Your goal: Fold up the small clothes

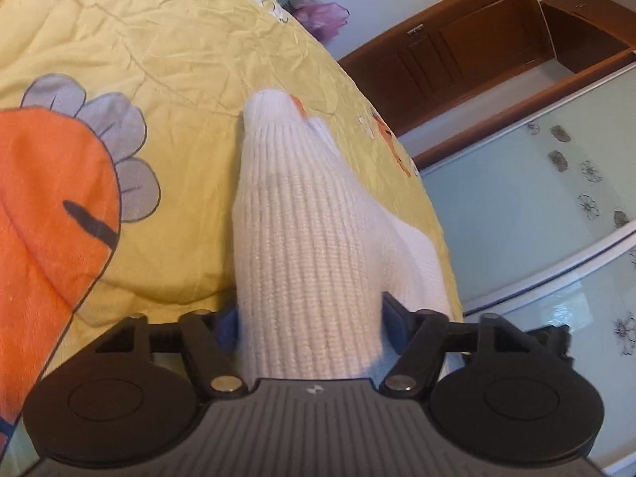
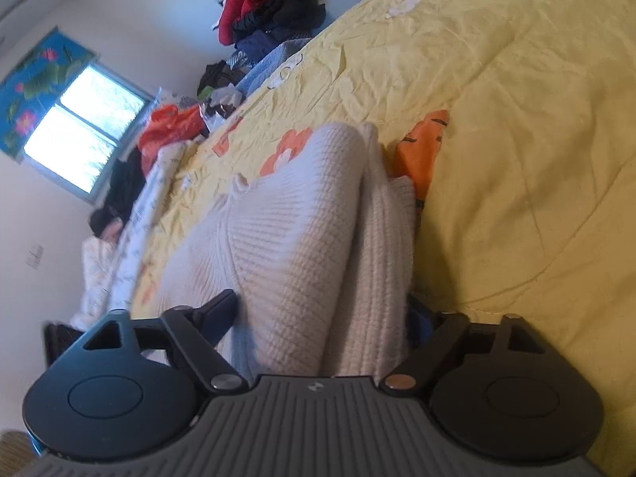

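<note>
My left tongs (image 1: 312,318) straddle a bunched fold of the white knit garment (image 1: 302,238), which lies on the yellow bedspread (image 1: 159,39) near the bed's right edge; I cannot tell whether the pads actually press it. My right tongs (image 2: 322,314) have the same knit (image 2: 302,218) stacked in thick folds between their fingers, and there too the grip is unclear. Piled clothes (image 2: 270,12) sit far off.

white knit garment (image 2: 302,238), yellow quilt (image 2: 516,139)
</note>
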Motion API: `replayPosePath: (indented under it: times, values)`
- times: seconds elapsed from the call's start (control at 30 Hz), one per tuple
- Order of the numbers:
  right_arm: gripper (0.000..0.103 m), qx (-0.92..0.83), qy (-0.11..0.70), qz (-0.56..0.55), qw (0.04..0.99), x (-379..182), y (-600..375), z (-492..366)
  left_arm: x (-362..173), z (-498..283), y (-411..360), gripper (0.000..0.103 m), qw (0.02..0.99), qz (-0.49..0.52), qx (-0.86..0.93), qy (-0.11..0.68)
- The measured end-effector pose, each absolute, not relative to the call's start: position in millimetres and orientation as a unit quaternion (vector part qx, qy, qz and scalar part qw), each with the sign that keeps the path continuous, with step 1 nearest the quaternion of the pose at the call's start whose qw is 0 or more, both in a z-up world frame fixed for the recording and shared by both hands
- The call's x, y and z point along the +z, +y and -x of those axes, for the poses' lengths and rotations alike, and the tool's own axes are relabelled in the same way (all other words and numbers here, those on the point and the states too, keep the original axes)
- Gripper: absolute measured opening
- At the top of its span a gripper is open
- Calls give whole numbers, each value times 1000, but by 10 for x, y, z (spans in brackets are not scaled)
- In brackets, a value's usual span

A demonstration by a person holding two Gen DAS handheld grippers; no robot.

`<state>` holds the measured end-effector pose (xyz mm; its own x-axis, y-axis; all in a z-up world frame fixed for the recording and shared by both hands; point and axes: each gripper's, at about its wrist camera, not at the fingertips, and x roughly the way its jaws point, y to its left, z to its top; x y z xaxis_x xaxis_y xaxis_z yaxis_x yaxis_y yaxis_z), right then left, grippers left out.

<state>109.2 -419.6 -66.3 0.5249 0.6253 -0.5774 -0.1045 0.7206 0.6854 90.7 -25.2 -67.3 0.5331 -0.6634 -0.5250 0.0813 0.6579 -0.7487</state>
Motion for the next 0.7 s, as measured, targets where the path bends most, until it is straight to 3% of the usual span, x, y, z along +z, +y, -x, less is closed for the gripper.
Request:
replayPosePath:
  times: [0.07,0.2,0.4,0.47,0.5,0.53,0.57,0.63,0.7]
  values:
    - [56,227,426,-288,827,-574,-4123,-1061,-533,-862,-308,51,822,315,-225,419]
    - [50,248,399,-286,835,-316,-3940,-1003,-78,-671,-156,49,852,269,-227,387]
    - [46,301,401,-293,814,-274,-3372,-1242,43,-768,374,52,872,233,-171,394]
    - [46,296,416,-290,810,-414,-3175,-1364,-200,-865,507,61,863,243,-137,421]
    - [49,283,416,-283,817,-499,-3107,-1389,-295,-842,577,67,857,257,-134,426]
    - [61,274,416,-292,817,-563,-3103,-1416,-362,-814,646,77,852,277,-139,422]
    - [78,266,421,-308,811,-599,-3129,-1434,-375,-738,726,81,847,296,-139,418]
    - [89,245,446,-328,796,-628,-3218,-1394,-324,-573,853,81,844,323,-152,400]
    - [94,244,439,-332,798,-545,-3346,-1244,-281,-393,964,87,843,336,-179,380]
